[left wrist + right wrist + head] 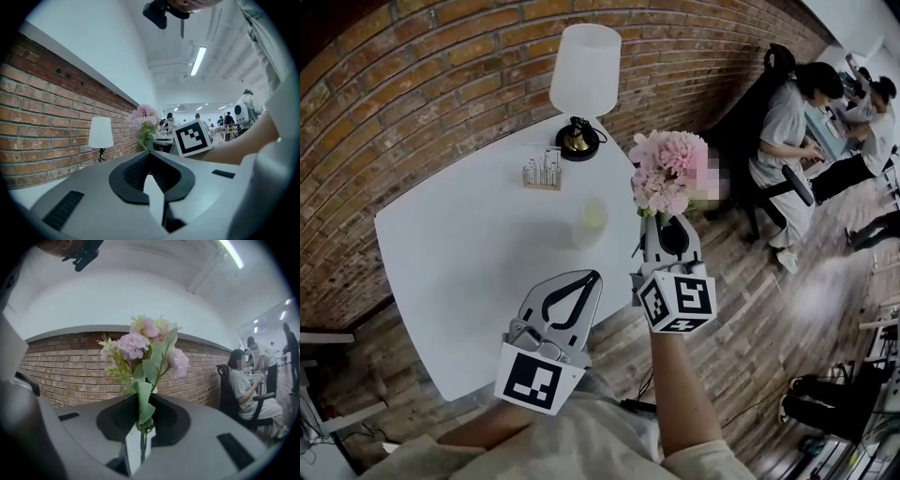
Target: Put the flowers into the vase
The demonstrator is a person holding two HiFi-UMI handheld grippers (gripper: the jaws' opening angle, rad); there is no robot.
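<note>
A bunch of pink flowers (668, 172) with green leaves stands upright above the table's right edge. My right gripper (662, 223) is shut on its stems, seen in the right gripper view as thin green stems (142, 441) pinched between the jaws, the blooms (140, 344) above. The vase (592, 218), a pale yellowish glass, sits on the white table (459, 262), just left of the flowers. My left gripper (592, 277) hovers over the table's near edge, shut and holding nothing. In the left gripper view (149, 155) the flowers (145, 117) show beyond it.
A white lamp (584, 75) and a small wooden holder (543, 172) stand at the table's far side by the brick wall (412, 84). Seated people (787, 131) and a black chair (755, 112) are to the right, beyond the table.
</note>
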